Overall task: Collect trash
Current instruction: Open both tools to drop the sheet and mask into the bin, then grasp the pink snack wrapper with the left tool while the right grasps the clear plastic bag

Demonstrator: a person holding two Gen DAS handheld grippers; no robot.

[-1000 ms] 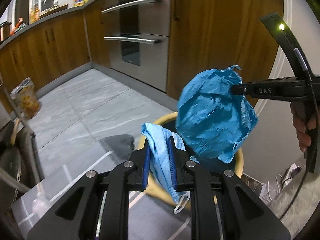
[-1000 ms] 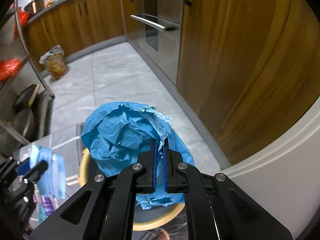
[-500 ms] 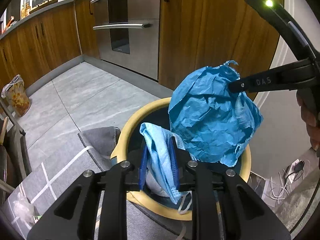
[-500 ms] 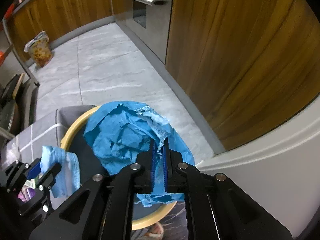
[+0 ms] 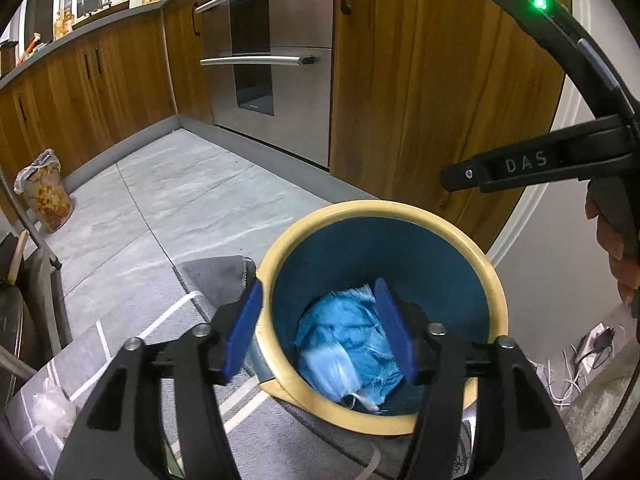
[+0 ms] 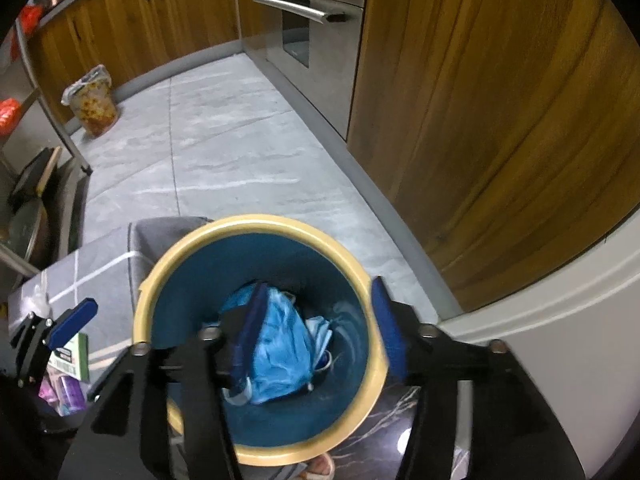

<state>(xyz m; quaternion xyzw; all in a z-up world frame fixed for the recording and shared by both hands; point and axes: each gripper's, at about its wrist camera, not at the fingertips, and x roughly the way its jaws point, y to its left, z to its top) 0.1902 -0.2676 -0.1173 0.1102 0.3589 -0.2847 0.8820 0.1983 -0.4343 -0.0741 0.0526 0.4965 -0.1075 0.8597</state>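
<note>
A round bin with a cream rim (image 5: 380, 208) (image 6: 256, 222) and a teal inside stands on the floor below both grippers. A crumpled blue wrapper (image 5: 344, 328) (image 6: 280, 344) and a pale blue face mask (image 5: 332, 372) (image 6: 320, 330) lie at its bottom. My left gripper (image 5: 318, 322) hangs over the bin's near rim, its jaws opening, with nothing pressed between the pads. My right gripper (image 6: 318, 320) hovers over the bin mouth, its jaws also opening and empty. One of the right gripper's fingers (image 5: 520, 166) shows at the upper right of the left wrist view.
A grey mat with white lines (image 5: 132, 332) lies left of the bin. Wooden cabinets (image 5: 420, 80) and a steel oven (image 5: 272, 60) stand behind. A floral lined bin (image 5: 44, 192) sits far left. Cables (image 5: 580, 364) lie at the right. Small packets (image 6: 68, 364) lie on the mat.
Both grippers have opened. The blue wrapper and the face mask have dropped from them into the bin. The left gripper has sunk closer to the bin.
</note>
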